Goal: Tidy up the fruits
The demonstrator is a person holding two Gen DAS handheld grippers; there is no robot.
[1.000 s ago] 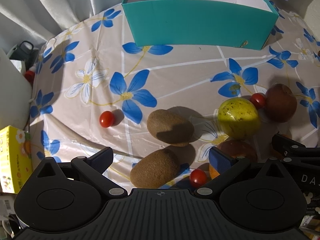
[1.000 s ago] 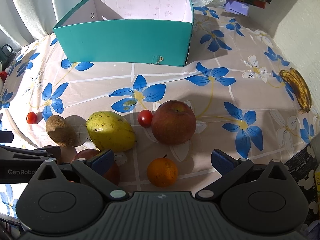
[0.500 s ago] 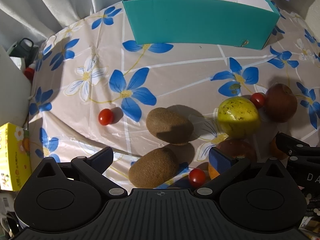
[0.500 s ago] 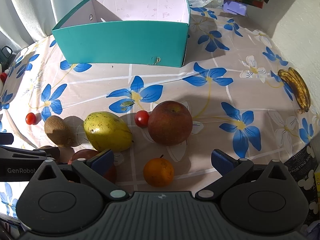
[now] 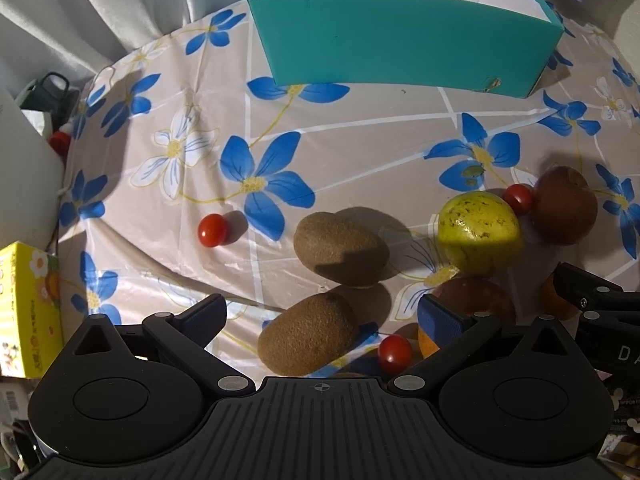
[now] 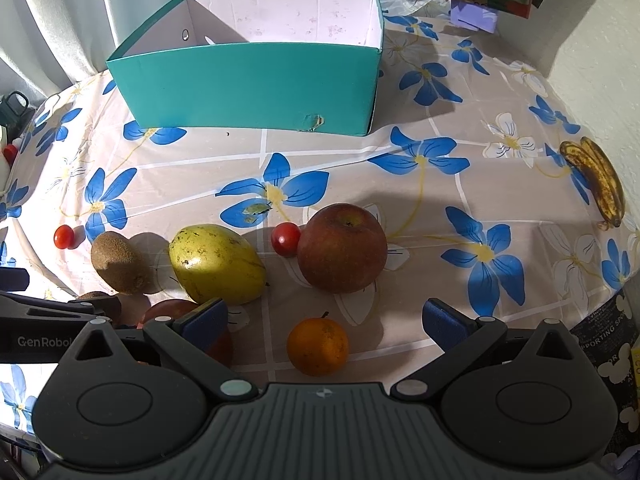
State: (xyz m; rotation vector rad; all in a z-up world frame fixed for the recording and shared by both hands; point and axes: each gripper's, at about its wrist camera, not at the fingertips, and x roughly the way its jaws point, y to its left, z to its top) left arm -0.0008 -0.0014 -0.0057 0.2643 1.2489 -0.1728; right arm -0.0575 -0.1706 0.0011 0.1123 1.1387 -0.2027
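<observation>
We are holding both grippers spread wide, gripping nothing: left gripper (image 5: 320,314) over a kiwi (image 5: 308,334), right gripper (image 6: 325,322) over the orange (image 6: 318,346). Fruit is lying along the table's (image 6: 400,184) near edge; box (image 6: 256,88) is sitting toward the far edge.

Both grippers' fingers (image 5: 204,314) spread wide

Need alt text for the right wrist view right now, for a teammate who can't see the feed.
The open right gripper hovers over an orange on a floral tablecloth, gripping nothing. Beyond it lie a red apple, a cherry tomato, a yellow-green mango and a kiwi, with an open teal box farther back and spotted bananas at right.
</observation>
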